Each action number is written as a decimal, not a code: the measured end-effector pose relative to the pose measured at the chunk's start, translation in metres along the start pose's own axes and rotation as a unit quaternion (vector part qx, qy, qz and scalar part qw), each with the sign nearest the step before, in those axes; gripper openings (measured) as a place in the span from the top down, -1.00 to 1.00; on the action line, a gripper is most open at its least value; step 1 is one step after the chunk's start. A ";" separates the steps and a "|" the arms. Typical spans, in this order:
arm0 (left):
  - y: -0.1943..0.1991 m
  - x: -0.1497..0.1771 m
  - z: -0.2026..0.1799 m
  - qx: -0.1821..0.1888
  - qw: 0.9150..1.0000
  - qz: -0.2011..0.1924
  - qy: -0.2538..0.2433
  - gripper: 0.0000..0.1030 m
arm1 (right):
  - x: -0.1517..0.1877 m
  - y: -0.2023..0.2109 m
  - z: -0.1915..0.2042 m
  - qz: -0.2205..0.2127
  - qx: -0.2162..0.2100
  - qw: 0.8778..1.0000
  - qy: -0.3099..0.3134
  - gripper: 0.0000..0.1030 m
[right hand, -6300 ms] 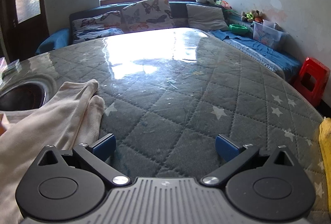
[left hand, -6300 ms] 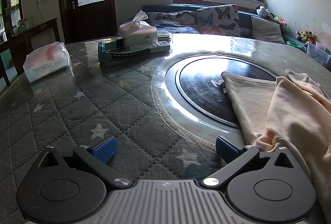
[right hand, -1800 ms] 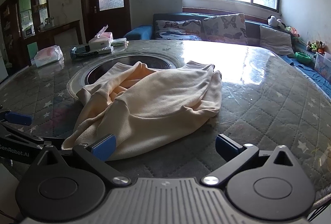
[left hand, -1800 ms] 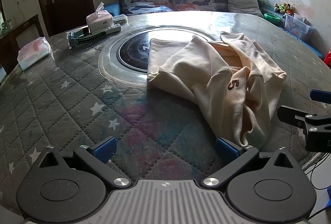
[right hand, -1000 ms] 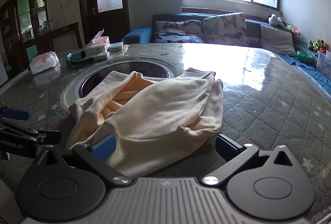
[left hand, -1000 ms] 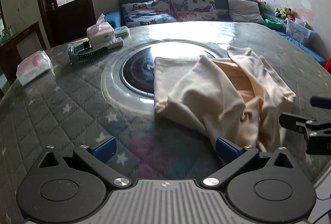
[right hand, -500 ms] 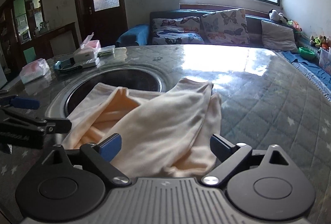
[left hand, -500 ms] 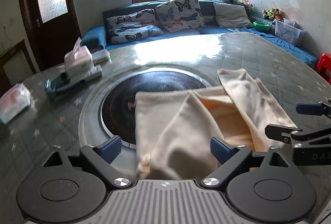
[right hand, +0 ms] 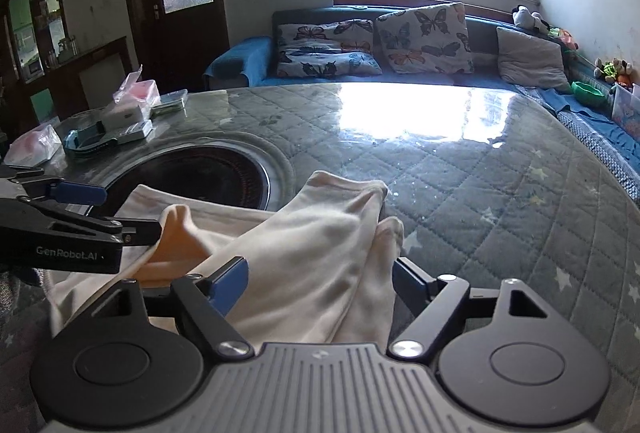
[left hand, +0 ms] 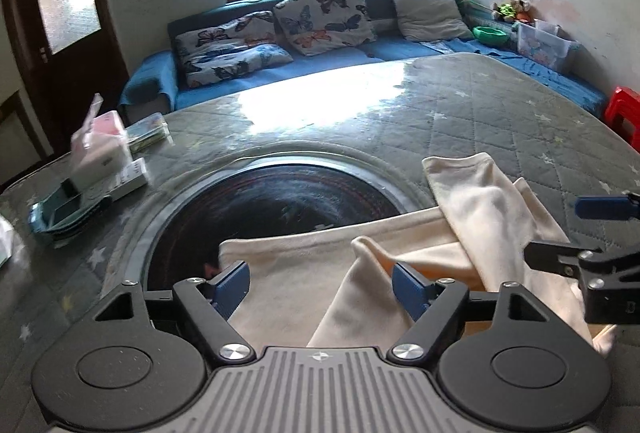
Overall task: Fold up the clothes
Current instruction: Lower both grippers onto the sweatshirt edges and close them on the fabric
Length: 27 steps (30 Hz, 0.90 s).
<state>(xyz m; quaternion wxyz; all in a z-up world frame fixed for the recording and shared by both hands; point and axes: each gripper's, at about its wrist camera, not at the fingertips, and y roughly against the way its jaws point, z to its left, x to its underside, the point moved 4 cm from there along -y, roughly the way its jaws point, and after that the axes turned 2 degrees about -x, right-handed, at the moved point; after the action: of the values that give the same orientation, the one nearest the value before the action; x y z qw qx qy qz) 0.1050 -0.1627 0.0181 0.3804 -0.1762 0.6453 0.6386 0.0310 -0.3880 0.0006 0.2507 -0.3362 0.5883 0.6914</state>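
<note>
Cream garment (left hand: 400, 273) lies crumpled on the near side of the quilted desk (left hand: 480, 121), partly over the dark round inset (left hand: 288, 201). Left claw (left hand: 322, 287) and right claw (right hand: 320, 285) are both closing with cloth between their blue pads, not yet pinched. A tissue box (left hand: 102, 149) sits far left.

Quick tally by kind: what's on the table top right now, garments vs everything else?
Cream garment: 1
Tissue box: 1
Plastic-wrapped tissue pack: 1
Teal device: 1
Remote: 1
Flat packet: 1
Total: 6
</note>
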 end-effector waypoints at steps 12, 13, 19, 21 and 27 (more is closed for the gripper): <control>-0.033 0.002 -0.005 0.042 0.998 0.030 -0.021 0.40 | -0.020 -0.027 -0.007 0.012 -0.007 1.000 -0.003 -0.23; -0.034 0.003 -0.005 0.044 0.998 0.031 -0.022 0.59 | -0.021 -0.029 -0.007 0.013 -0.008 1.000 -0.002 -0.21; -0.029 0.009 -0.003 0.053 0.998 0.016 -0.020 0.86 | -0.029 -0.043 0.000 0.027 -0.021 0.999 0.007 0.03; -0.023 0.011 0.000 0.050 0.999 0.005 -0.019 0.87 | -0.031 -0.045 0.006 0.027 -0.028 0.999 0.015 0.05; 0.000 0.014 0.018 0.034 0.999 -0.019 0.012 0.88 | -0.029 -0.057 0.024 0.045 -0.040 0.997 0.039 0.11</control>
<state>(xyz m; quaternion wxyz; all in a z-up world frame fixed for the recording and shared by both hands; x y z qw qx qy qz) 0.1003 -0.1418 0.0100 0.3906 -0.1835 0.6674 0.6069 0.0876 -0.3524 -0.0124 0.1827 -0.3462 0.5843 0.7109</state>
